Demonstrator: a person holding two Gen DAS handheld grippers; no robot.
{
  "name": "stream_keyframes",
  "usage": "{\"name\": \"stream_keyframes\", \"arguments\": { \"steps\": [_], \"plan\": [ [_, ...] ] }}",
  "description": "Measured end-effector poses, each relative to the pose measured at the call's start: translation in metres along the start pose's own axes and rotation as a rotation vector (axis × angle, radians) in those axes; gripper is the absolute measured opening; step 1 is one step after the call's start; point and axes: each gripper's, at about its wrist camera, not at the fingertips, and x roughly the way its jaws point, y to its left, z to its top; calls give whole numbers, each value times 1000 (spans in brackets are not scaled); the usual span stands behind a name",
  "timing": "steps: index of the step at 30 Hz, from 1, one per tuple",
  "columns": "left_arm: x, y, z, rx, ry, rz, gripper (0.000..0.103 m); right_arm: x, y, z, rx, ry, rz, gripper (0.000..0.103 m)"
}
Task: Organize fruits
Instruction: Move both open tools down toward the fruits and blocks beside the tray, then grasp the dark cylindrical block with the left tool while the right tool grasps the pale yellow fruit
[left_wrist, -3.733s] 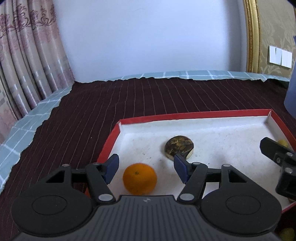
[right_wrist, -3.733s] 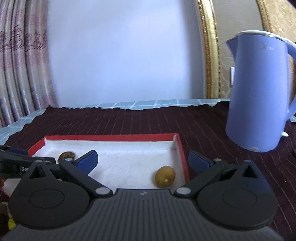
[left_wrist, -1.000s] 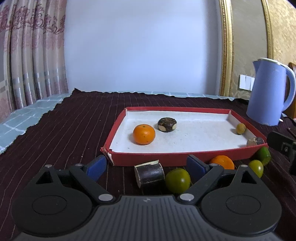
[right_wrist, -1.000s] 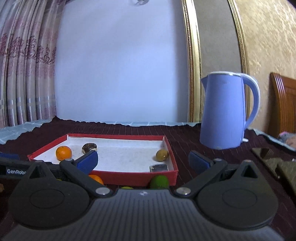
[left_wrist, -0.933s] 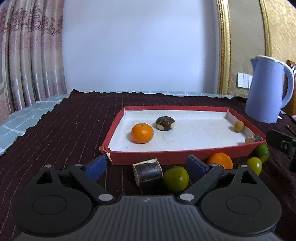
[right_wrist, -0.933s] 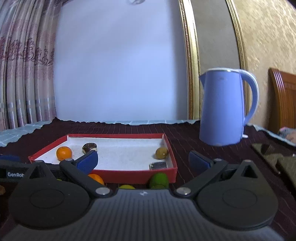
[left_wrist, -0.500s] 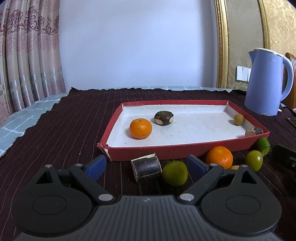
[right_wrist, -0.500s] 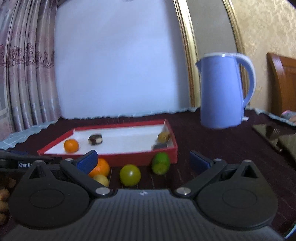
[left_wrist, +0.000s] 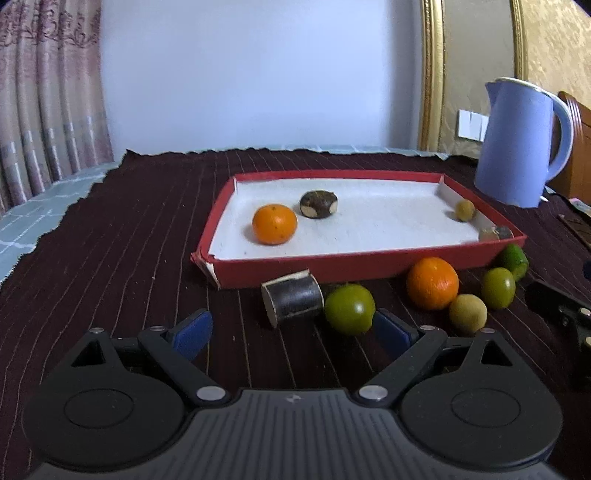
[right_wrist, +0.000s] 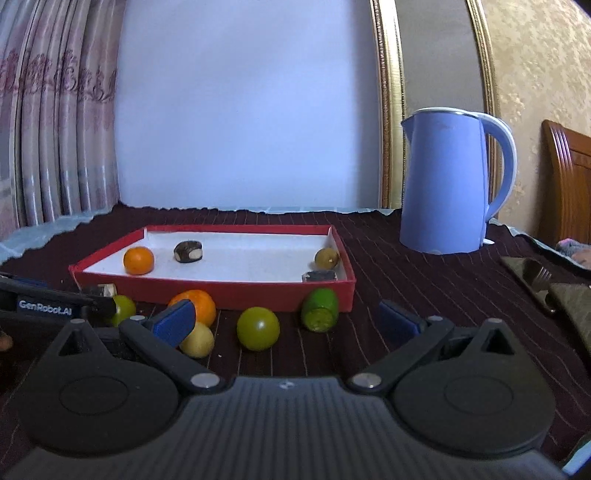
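The red tray (left_wrist: 369, 264) sits mid-cloth with bare dark cloth to its left and the blue kettle (right_wrist: 447, 184) well off its far right corner. Both the left gripper (left_wrist: 293, 330) and right gripper (right_wrist: 288, 319) hover released and empty short of the fruit row along the tray's near wall, the green fruit (left_wrist: 349, 308) just beside the left gripper's right pad.

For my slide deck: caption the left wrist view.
Open left gripper faces a green fruit and dark cylinder before the red tray holding an orange.

Two oranges (left_wrist: 274, 223) (left_wrist: 432, 283), one kettle (left_wrist: 517, 142)
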Motion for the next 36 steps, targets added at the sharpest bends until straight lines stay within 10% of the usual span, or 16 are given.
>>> {"name": "stream_keyframes", "arguments": {
  "steps": [27, 29, 31, 36],
  "plan": [
    [29, 14, 40, -128, 112, 63, 94, 6, -14, -1, 87, 20, 92, 103],
    [34, 16, 42, -164, 128, 67, 87, 7, -15, -1, 94, 23, 95, 103],
    [37, 20, 43, -199, 150, 52, 52, 7, -17, -1, 101, 25, 97, 103],
    [39, 19, 42, -221, 179, -4, 37, 9, -18, 0, 112, 34, 93, 103]
  ]
}}
